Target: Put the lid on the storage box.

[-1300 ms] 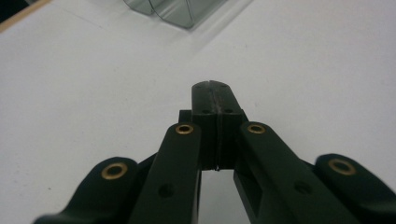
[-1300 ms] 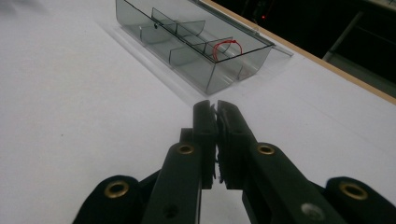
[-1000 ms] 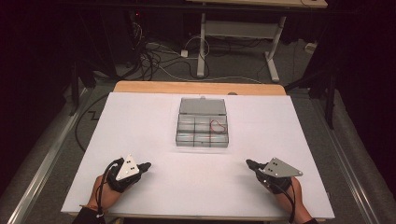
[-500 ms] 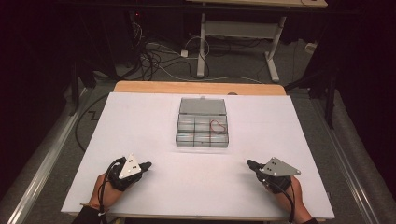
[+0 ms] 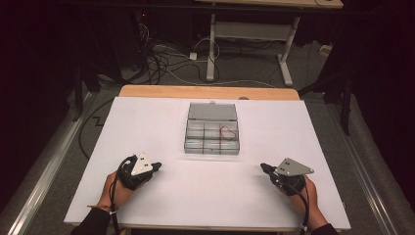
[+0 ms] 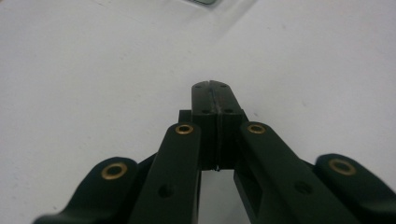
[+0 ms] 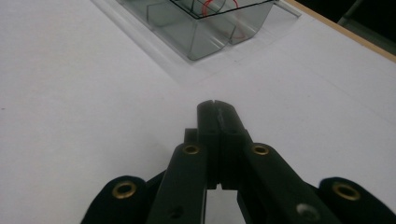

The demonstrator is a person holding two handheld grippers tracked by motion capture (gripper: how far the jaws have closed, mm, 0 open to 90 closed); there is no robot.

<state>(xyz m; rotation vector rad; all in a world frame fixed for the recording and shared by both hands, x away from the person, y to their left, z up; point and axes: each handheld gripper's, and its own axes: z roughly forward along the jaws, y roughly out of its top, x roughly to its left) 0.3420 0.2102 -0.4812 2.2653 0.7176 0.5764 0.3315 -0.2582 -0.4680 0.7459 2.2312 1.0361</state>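
My L gripper (image 5: 155, 166) at 7 o'clock, R gripper (image 5: 265, 168) at 5, both low over desk (image 5: 147, 127), fingers fully closed, empty (aimed toward clear box (image 5: 212, 134)).

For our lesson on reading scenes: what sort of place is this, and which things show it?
Probably a lab or workshop recording bench: a table covered in a white sheet, a clear compartment box set out at its centre, and loose cables on the floor beyond a second desk frame.

Table: white top (image 5: 147, 127), wooden edge (image 5: 205, 91) at far side.
Floor: grey, loose cables (image 5: 166, 58) beyond the table.
Furniture: white-framed desk (image 5: 254, 29) behind.
Light: surroundings dark.
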